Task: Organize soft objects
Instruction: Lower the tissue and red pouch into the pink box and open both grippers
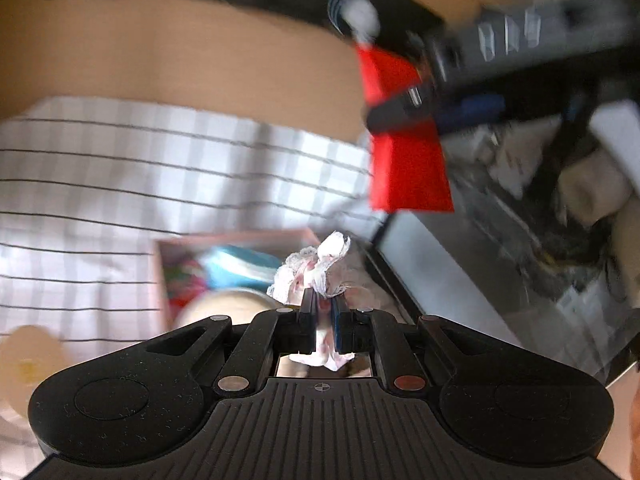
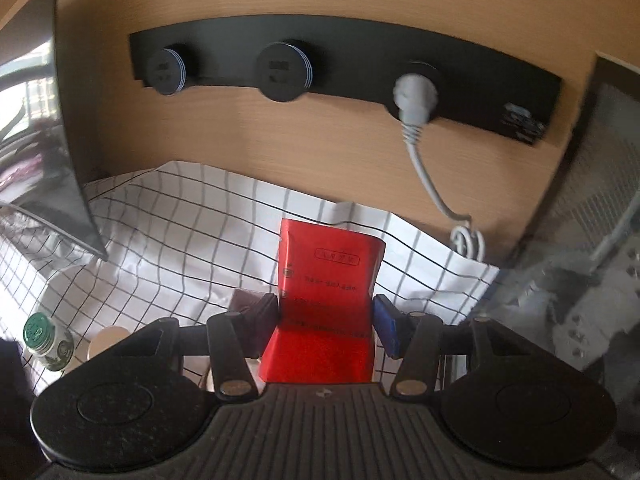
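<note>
My left gripper [image 1: 323, 298] is shut on a small white and pink lacy cloth [image 1: 320, 264] and holds it above a pink box [image 1: 160, 276] on the checked tablecloth [image 1: 120, 184]. My right gripper [image 2: 326, 312] is shut on a red soft packet [image 2: 326, 296] with printed text and holds it upright above the tablecloth [image 2: 168, 232]. The right gripper with the red packet [image 1: 404, 160] also shows in the left wrist view, high at the right, blurred.
The pink box holds a blue item [image 1: 240, 266] and a cream round thing [image 1: 224, 308]. A black socket strip [image 2: 344, 72] with a white plug [image 2: 412, 100] sits on the wooden wall. A green-capped bottle [image 2: 44, 338] stands at the left. A dark screen [image 2: 36, 152] stands far left.
</note>
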Available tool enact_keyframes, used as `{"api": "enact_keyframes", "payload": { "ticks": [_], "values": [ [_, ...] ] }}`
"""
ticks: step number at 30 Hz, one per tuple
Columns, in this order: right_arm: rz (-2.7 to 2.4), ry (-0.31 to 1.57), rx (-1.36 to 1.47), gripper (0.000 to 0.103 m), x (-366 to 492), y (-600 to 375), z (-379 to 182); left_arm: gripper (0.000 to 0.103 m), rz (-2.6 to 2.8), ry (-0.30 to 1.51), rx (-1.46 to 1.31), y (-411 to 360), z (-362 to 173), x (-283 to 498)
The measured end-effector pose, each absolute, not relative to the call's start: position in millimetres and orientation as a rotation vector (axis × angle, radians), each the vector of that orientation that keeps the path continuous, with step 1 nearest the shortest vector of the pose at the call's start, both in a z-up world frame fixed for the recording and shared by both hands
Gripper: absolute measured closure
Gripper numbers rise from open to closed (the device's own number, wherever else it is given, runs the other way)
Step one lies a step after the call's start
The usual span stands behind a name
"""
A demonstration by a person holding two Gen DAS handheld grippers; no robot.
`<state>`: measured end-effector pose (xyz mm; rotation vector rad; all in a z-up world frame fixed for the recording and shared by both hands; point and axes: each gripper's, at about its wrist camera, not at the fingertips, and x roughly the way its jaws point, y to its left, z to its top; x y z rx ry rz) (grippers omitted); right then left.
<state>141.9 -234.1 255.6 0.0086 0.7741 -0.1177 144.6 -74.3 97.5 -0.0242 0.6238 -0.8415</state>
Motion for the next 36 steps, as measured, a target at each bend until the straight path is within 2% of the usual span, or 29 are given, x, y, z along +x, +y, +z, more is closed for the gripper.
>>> {"api": "enact_keyframes", "payload": {
  "ticks": [4,9,16,20,25,31,36],
  "values": [
    [-0.122,0.799,0.085,0.051,145,-246,237,0.092,-0.828,0.612,0.079,-112,70,150],
    [-0.119,0.891,0.177,0.051,167,-257,195,0.091,-0.795,0.644,0.095,-113,54,164],
    [-0.139,1.02,0.279,0.051,206,-268,126,0.091,-0.833,0.671,0.06,-110,54,175],
    [-0.161,1.039,0.339,0.051,215,-283,105,0.091,-0.843,0.662,0.083,-102,64,169],
    [-0.164,1.025,0.398,0.051,216,-293,99,0.09,-0.83,0.578,0.1,-85,88,154],
    [-0.143,0.952,0.41,0.035,203,-290,120,0.09,-0.849,0.677,0.139,-97,75,155],
    [-0.133,0.896,0.439,0.035,187,-292,136,0.09,-0.834,0.693,0.198,-114,67,158]
  ]
}}
